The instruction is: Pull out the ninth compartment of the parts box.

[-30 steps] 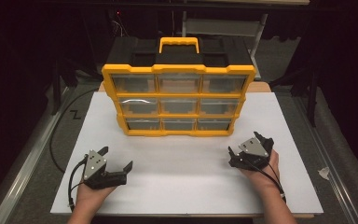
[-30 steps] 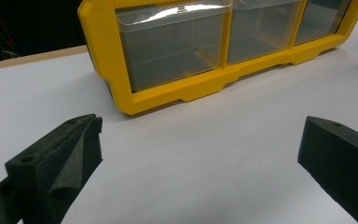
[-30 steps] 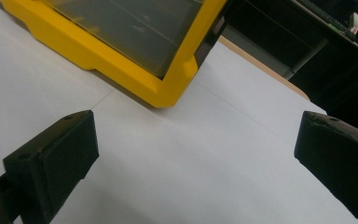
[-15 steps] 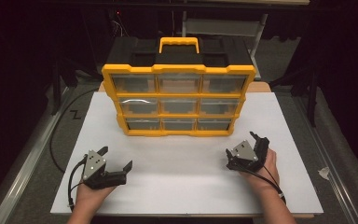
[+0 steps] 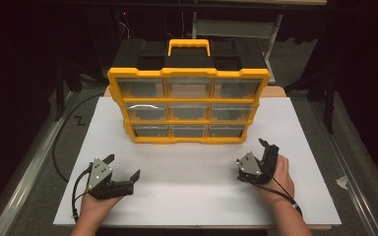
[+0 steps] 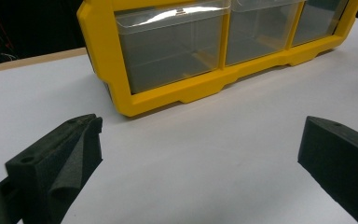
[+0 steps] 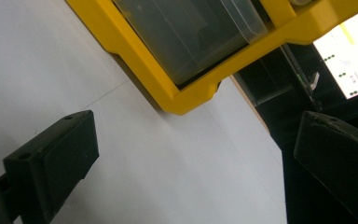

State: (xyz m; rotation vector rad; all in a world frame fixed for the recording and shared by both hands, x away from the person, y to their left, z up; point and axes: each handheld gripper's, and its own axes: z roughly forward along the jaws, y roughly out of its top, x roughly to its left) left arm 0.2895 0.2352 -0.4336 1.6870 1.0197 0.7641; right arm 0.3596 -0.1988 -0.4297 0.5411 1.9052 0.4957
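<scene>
A yellow drawer organizer [image 5: 189, 105] with clear plastic drawers and a yellow carry handle [image 5: 189, 45] stands upright at the back middle of the white board [image 5: 192, 196]. My left gripper [image 5: 124, 166] rests low on the board, front left of it, open and holding nothing. In the left gripper view, the left gripper [image 6: 198, 156] faces the organizer's bottom left drawer [image 6: 168, 46]. My right gripper [image 5: 254, 153] sits front right, rolled on its side, open and holding nothing. In the right gripper view, the right gripper [image 7: 196, 149] looks at the organizer's bottom right corner [image 7: 186, 95].
The board ends close behind both hands and just past the right gripper. A black cable [image 5: 59, 142] loops off the board's left side over grey floor. Dark frames and stands surround the table. A lit screen [image 7: 349, 56] shows beyond the organizer.
The right gripper has rolled onto its side and shifted slightly forward and left. The left gripper has stayed where it was.
</scene>
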